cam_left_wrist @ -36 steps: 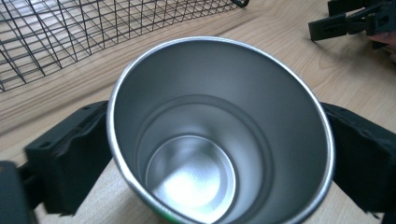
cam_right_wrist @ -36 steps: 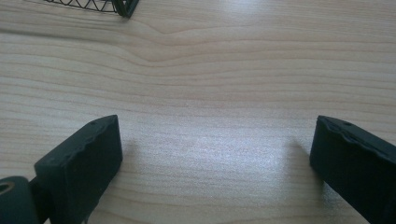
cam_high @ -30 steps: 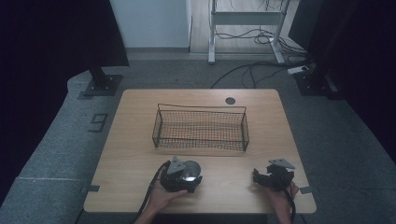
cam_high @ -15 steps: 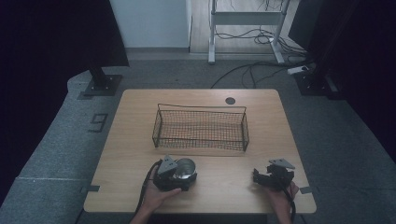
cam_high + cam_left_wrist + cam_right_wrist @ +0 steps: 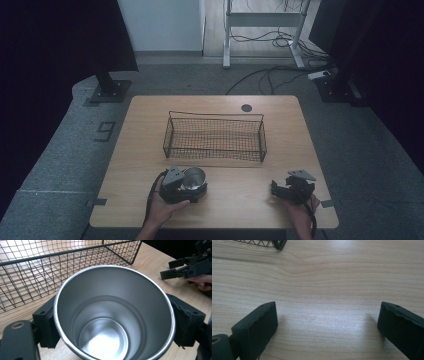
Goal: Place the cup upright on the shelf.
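The left gripper [image 5: 186, 186] has just been closing its jaws and now clamps the shiny round steel cup [image 5: 113, 315], its mouth open toward the left gripper view's camera. Just beyond the gripper stands the black wire mesh basket [image 5: 214, 136], the nearest obstacle on the light wooden table [image 5: 240, 200]. Off to its side, the right gripper [image 5: 285, 189] rests with jaws wide apart over bare wood.

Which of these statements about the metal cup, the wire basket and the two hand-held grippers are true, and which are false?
1. The left hand-held gripper grips the metal cup from both sides. True.
2. The metal cup holds water. False: its inside is empty.
3. The wire basket is empty. True.
4. The right hand-held gripper holds a spoon. False: its jaws stand open over bare table.
5. The cup is inside the basket. False: it is outside the basket, on the person's side of it.
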A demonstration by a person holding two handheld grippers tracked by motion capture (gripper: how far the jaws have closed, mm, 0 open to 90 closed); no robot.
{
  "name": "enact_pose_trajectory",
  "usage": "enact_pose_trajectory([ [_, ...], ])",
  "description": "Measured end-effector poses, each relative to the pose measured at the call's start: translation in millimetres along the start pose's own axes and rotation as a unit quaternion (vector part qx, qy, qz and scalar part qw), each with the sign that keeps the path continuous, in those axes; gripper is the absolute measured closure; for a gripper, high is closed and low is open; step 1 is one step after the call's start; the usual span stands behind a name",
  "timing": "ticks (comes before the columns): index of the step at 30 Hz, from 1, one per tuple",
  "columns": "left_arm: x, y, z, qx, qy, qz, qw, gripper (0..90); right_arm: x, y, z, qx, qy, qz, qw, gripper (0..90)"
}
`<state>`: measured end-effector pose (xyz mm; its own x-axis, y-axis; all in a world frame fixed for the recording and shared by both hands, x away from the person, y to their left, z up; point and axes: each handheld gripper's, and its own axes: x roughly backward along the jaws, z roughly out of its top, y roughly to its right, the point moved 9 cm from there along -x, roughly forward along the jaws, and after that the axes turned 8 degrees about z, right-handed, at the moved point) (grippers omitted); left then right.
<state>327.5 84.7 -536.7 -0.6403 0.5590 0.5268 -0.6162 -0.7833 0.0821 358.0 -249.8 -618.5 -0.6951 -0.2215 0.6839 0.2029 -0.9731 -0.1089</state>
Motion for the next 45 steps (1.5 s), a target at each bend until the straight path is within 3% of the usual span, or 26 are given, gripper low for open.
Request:
enact_pose_trajectory([
  [16, 8.3, -8.6, 6.1, 0.013, 0.010, 0.001, 0.9999, 14.7, -0.2, 0.1, 0.4, -0.002, 0.000, 0.000, 1.0000, 3.3],
  [24, 10.2, -10.6, 6.8, 0.002, 0.003, 0.007, 1.0000, 14.7, -0.2, 0.1, 0.4, -0.002, 0.001, -0.001, 1.0000, 3.4],
  [34, 9.2, -24.4, 11.2, 0.013, 0.001, 0.013, 0.9998, 14.7, 0.1, 0.5, 0.4, -0.003, 0.002, -0.002, 1.0000, 4.1],
  [45, 6.5, -31.1, 26.9, 0.016, 0.007, 0.016, 0.9997, 14.8, 0.1, 0.6, 0.4, -0.003, 0.002, -0.002, 1.0000, 4.1],
])
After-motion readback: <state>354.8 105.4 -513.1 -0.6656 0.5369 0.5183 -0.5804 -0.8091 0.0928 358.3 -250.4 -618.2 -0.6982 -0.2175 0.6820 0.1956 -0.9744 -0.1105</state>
